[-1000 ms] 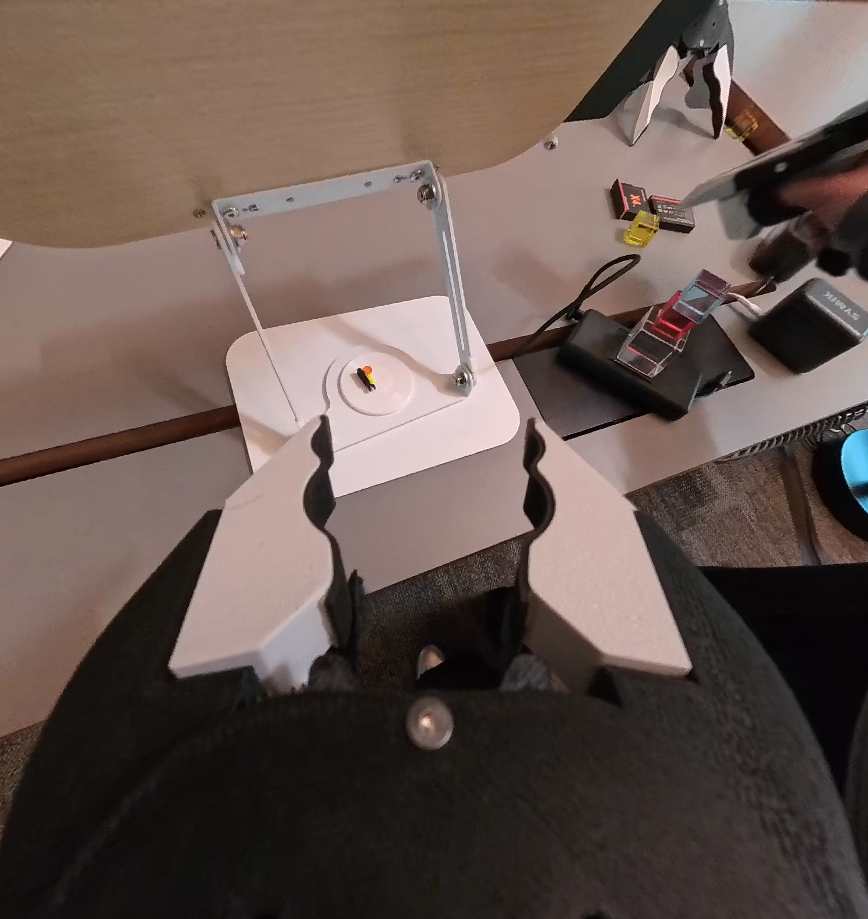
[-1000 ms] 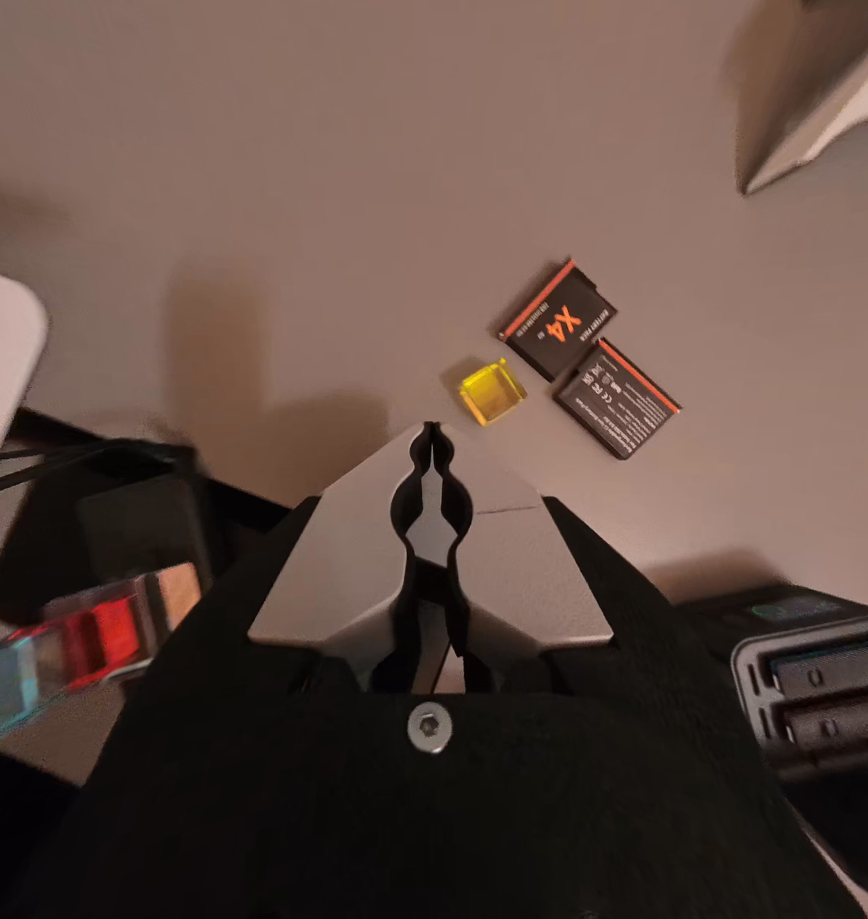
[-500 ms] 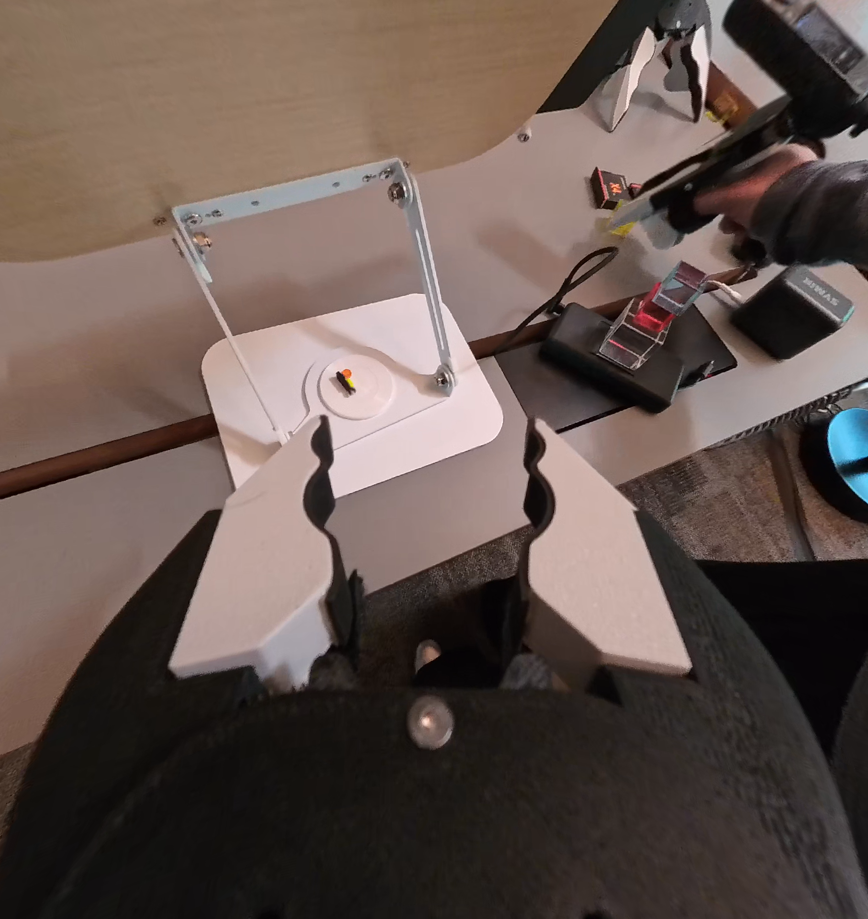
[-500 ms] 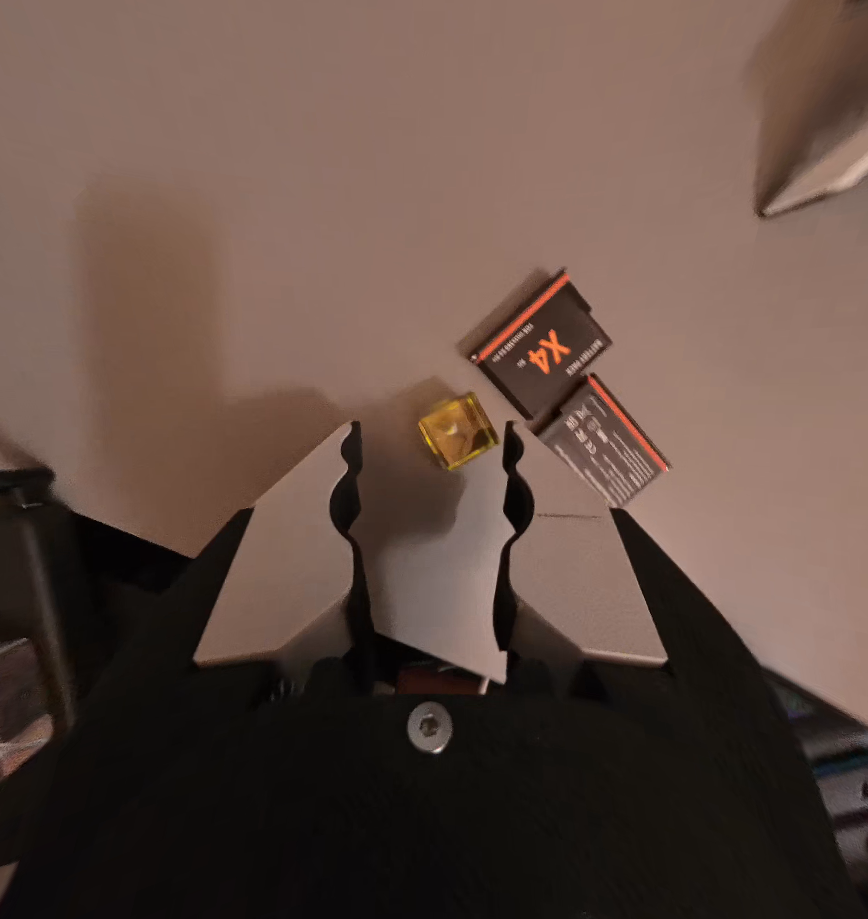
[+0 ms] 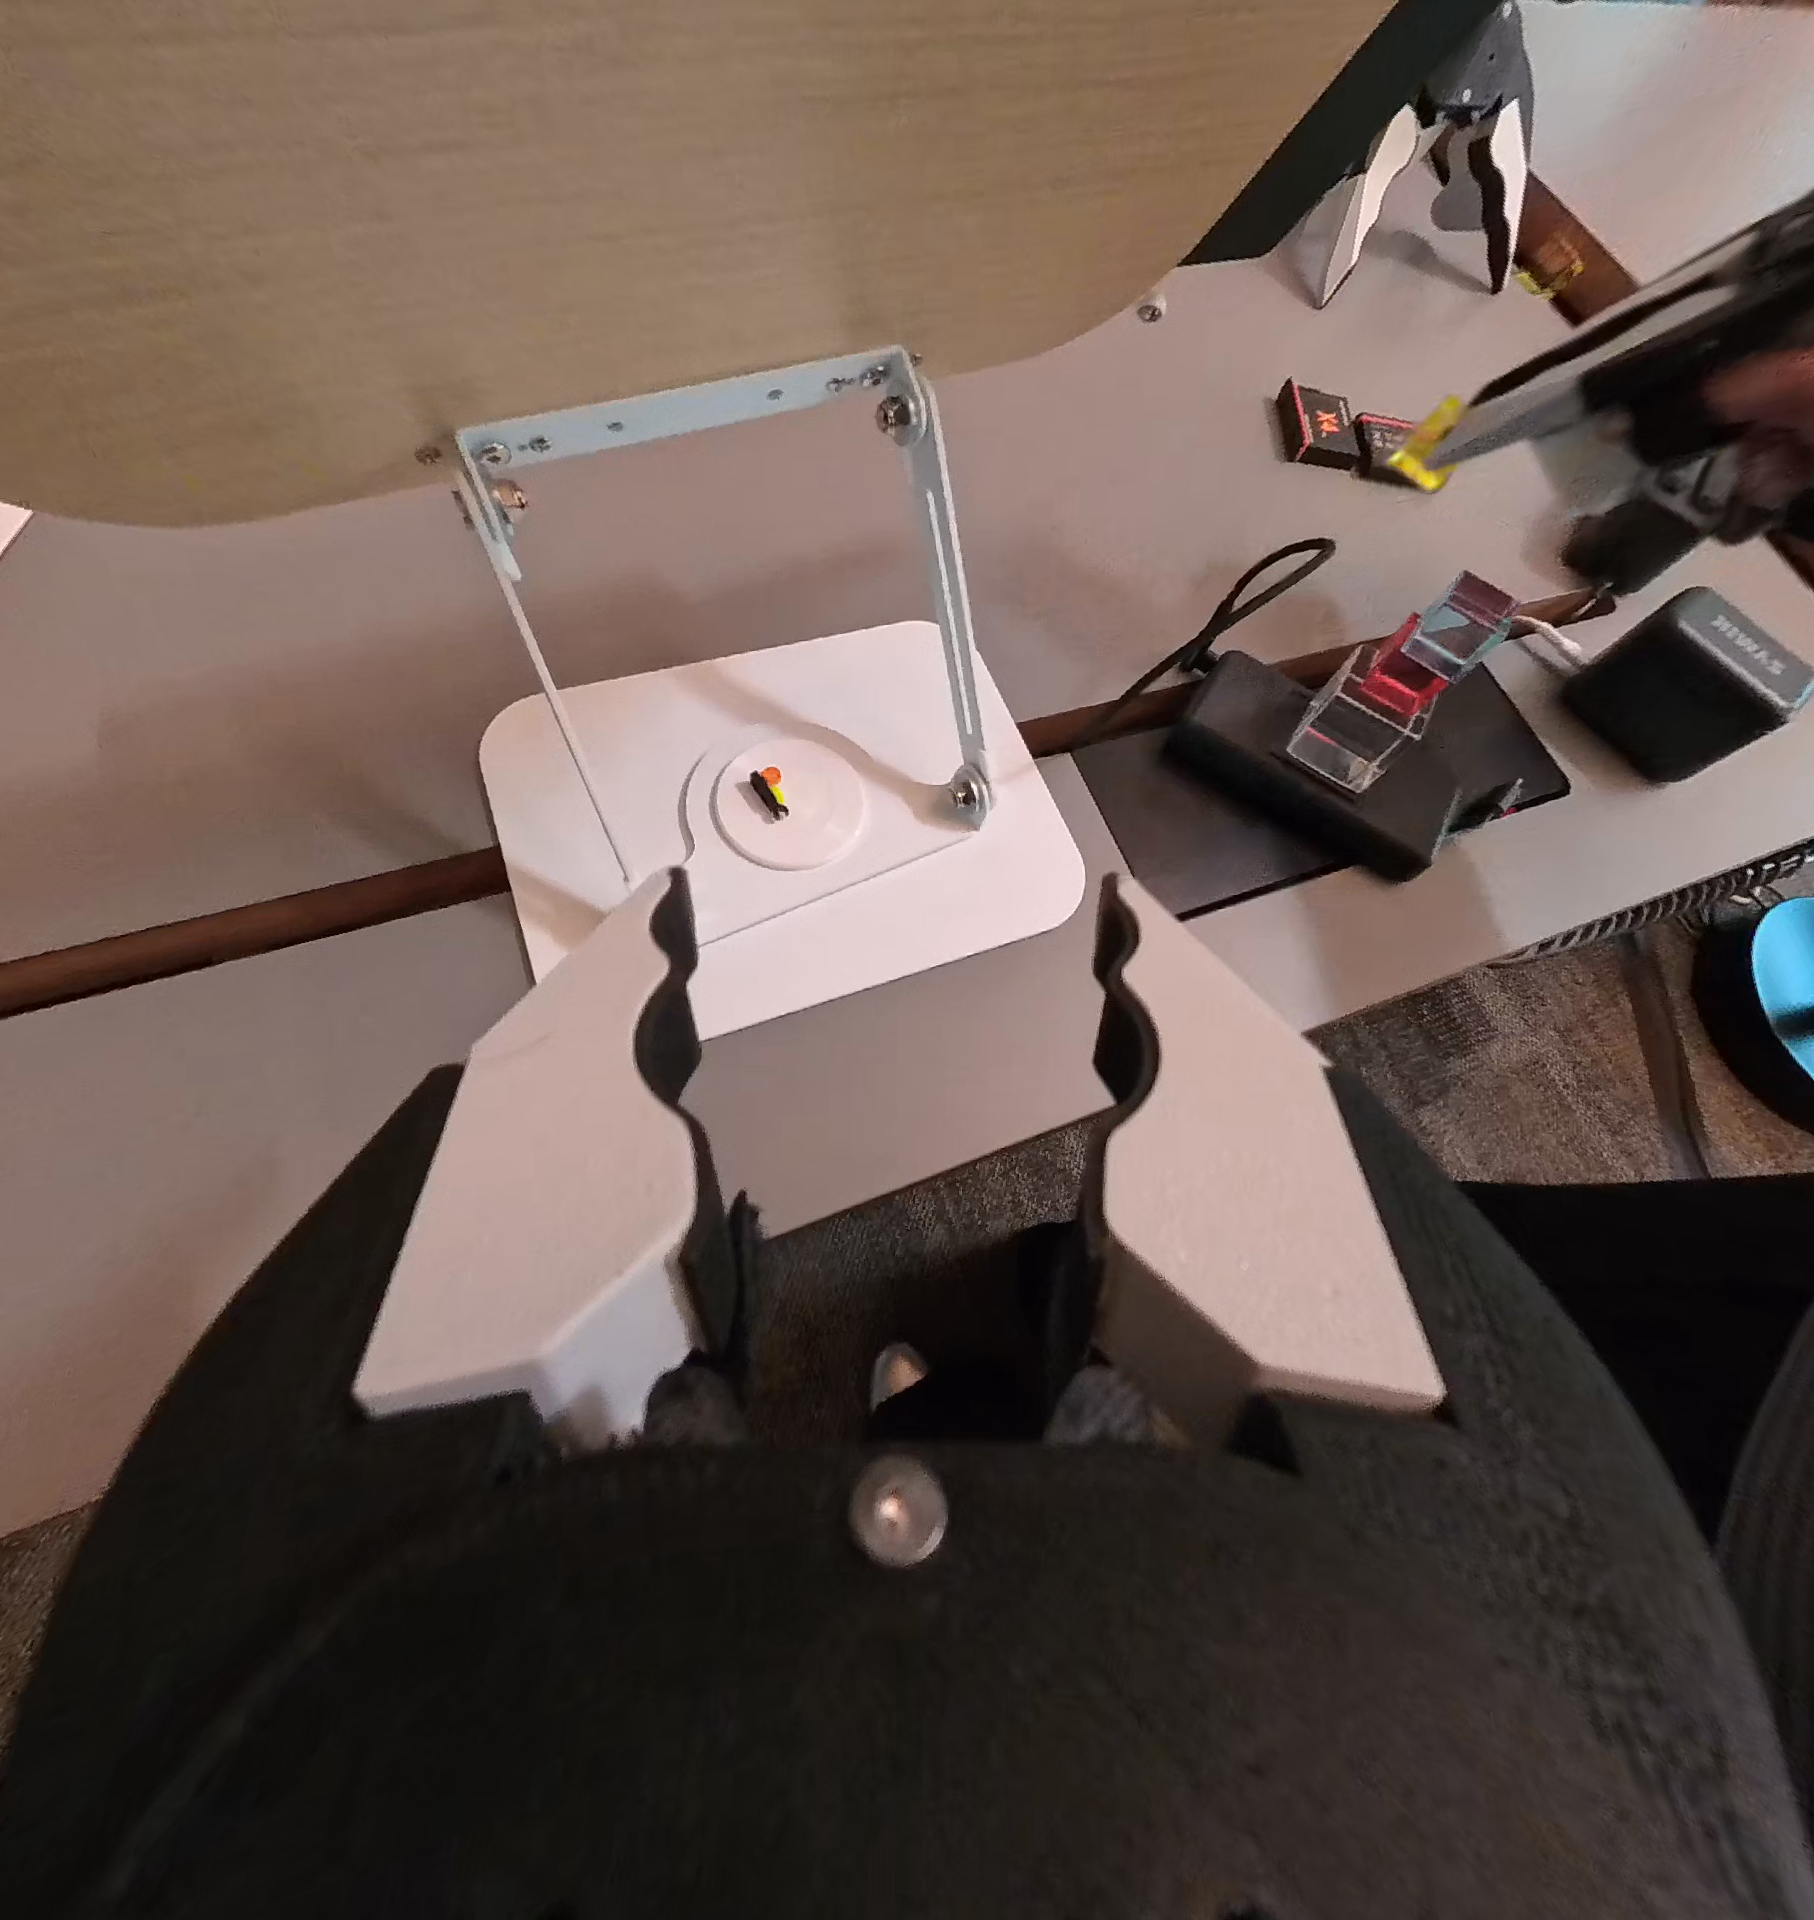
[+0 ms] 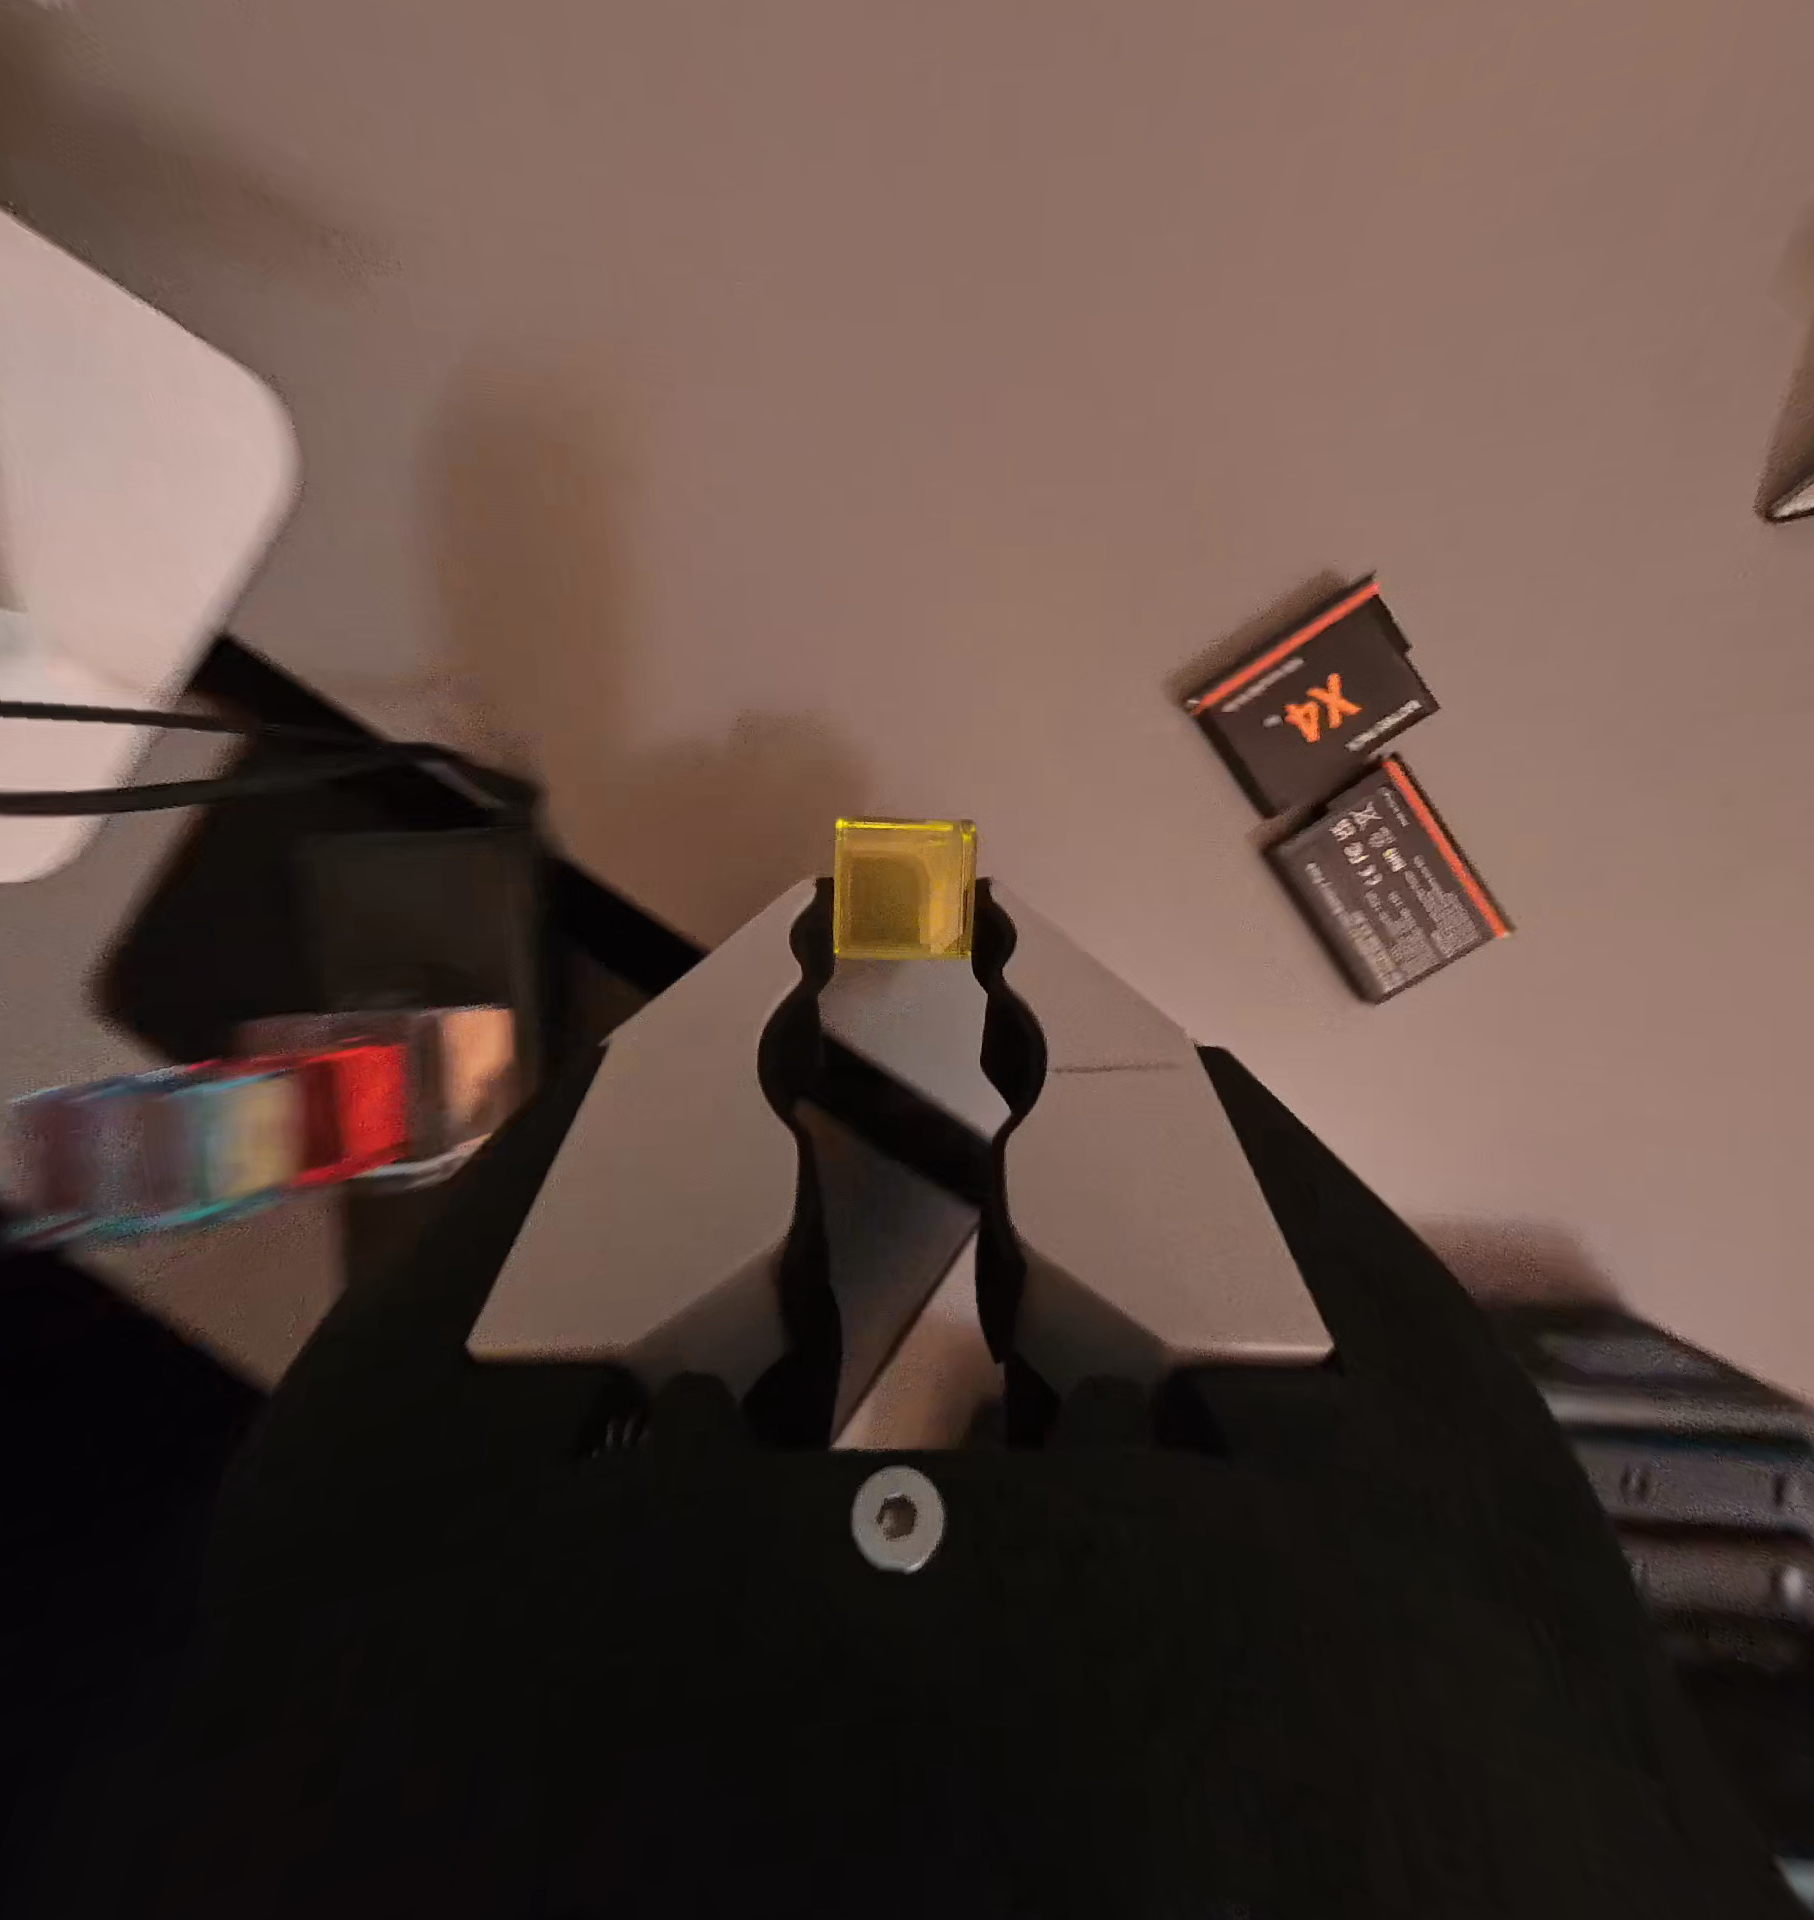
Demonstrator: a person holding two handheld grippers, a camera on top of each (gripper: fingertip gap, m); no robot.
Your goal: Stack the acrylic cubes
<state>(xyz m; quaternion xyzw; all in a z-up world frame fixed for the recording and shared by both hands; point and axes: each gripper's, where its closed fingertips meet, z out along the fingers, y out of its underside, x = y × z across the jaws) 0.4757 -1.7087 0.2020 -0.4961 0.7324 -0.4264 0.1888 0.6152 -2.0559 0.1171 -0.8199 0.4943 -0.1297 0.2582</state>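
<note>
My right gripper point(image 6: 905, 883): fingertips pinch yellow translucent cube point(image 6: 903, 888) from both sides; cube juts past tips, clear of grey desk point(image 6: 882, 312). Two black battery packs point(image 6: 1344, 774) lie right of it on desk, apart from cube. My left gripper point(image 5: 887, 894): jaws wide, nothing between, hovering over desk edge before white base plate point(image 5: 882, 914). Left view alone shows metal bracket frame point(image 5: 716, 416), stack of clear and red blocks point(image 5: 1402, 686) on black box, and right gripper side-on with cube at tips point(image 5: 1428, 447). Right view alone shows both pads on cube faces.

Cube point(image 6: 904, 888) btwn fingers point(image 6: 1069, 997), batteries point(image 6: 1344, 779) right
</note>
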